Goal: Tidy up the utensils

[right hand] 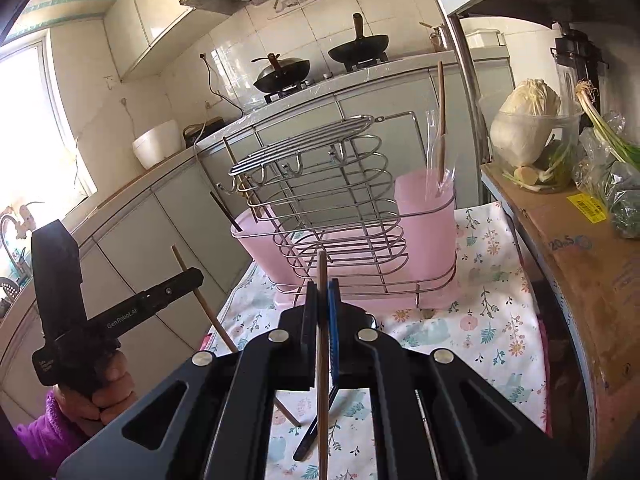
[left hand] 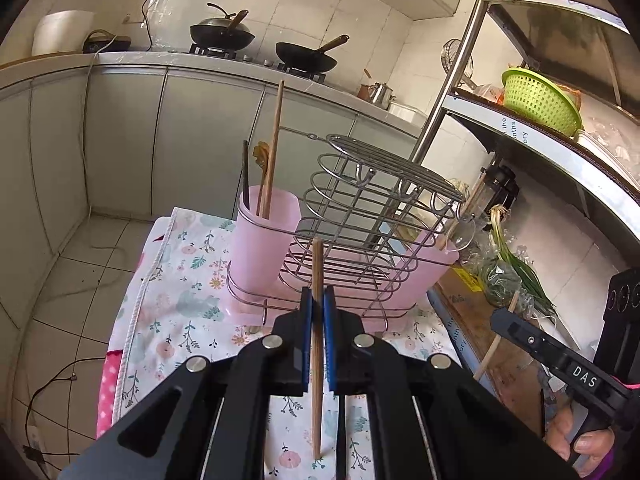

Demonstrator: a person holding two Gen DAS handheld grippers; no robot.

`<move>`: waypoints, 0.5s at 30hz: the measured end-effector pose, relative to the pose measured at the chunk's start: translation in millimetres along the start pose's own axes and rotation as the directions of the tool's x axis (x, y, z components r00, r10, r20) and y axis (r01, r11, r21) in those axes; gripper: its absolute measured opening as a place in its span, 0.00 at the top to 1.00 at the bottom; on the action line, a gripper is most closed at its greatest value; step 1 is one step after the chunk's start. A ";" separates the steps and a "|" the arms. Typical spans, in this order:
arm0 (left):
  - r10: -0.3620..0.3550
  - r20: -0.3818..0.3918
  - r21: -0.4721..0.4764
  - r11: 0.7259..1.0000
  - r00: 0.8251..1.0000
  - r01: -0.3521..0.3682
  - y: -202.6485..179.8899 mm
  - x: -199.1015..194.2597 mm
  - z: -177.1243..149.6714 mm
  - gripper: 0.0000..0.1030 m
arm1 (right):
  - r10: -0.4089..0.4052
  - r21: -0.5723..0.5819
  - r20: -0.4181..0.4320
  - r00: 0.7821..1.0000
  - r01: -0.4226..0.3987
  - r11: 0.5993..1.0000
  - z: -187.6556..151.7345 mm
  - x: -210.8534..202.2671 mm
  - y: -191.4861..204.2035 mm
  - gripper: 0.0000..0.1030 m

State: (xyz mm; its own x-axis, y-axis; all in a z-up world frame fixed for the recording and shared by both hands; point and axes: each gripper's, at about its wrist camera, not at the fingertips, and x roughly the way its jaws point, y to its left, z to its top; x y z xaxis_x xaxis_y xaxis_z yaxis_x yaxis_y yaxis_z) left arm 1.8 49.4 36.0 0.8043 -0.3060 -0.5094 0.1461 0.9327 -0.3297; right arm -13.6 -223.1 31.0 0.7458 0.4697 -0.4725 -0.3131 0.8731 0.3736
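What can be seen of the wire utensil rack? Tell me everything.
The wire utensil rack is a shiny metal frame of stacked oval loops, with a flat barred top and small hooks under it. It stands upright on the floral cloth, over a pink tray. A pink plastic cup sits in each end: the left cup holds chopsticks and a wooden utensil, the right cup a wooden and a clear utensil. Neither gripper touches it.

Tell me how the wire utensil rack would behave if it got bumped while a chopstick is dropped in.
The wire utensil rack is open wirework, so probably light and easily nudged. It sits on a floral cloth, so it may slide. Tall utensils in its left pink cup might make it top-heavy.
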 end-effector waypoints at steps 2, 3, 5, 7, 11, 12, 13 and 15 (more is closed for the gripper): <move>-0.006 -0.001 0.002 1.000 1.000 0.006 -0.6 -0.3 -2.2 0.95 | 0.007 -0.008 0.012 1.000 -0.006 1.000 1.0 -4.3 2.4 0.95; -0.006 0.001 0.006 1.000 1.000 0.006 -1.8 -0.6 -3.7 0.95 | 0.006 -0.013 0.012 1.000 -0.006 1.000 0.5 -4.6 2.9 0.95; -0.004 0.010 0.023 1.000 1.000 0.003 -5.4 -3.2 -5.9 0.95 | 0.003 -0.013 0.004 1.000 -0.003 1.000 -1.3 -3.2 2.6 0.95; -0.008 0.009 0.028 1.000 1.000 0.008 -7.4 -5.4 -6.0 0.95 | -0.002 -0.004 0.007 1.000 0.002 1.000 -3.9 -3.2 0.1 0.95; -0.022 0.013 0.016 1.000 1.000 0.022 -7.4 -9.8 -2.9 0.95 | 0.002 0.014 0.006 1.000 -0.002 1.000 -3.1 -6.3 -3.7 0.95; -0.025 0.016 0.013 1.000 1.000 0.025 -7.6 -11.2 -2.0 0.95 | 0.001 0.016 0.007 1.000 -0.002 1.000 -2.9 -7.4 -4.1 0.95; -0.027 0.018 0.011 1.000 0.999 0.027 -7.7 -12.5 -1.0 0.95 | 0.002 0.017 0.010 1.000 -0.002 1.000 -2.5 -8.3 -4.5 0.95; -0.028 0.024 0.012 1.000 0.999 0.028 -8.2 -14.9 0.9 0.95 | 0.004 0.015 0.015 1.000 -0.004 1.000 -1.1 -10.4 -4.1 0.95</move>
State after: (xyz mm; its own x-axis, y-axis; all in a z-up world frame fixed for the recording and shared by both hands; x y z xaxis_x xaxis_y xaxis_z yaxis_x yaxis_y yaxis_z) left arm -10.8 46.5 47.0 0.8134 -0.3277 -0.4805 0.1756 0.9260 -0.3343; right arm -20.8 -231.5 33.5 0.7532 0.4709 -0.4592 -0.3073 0.8693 0.3872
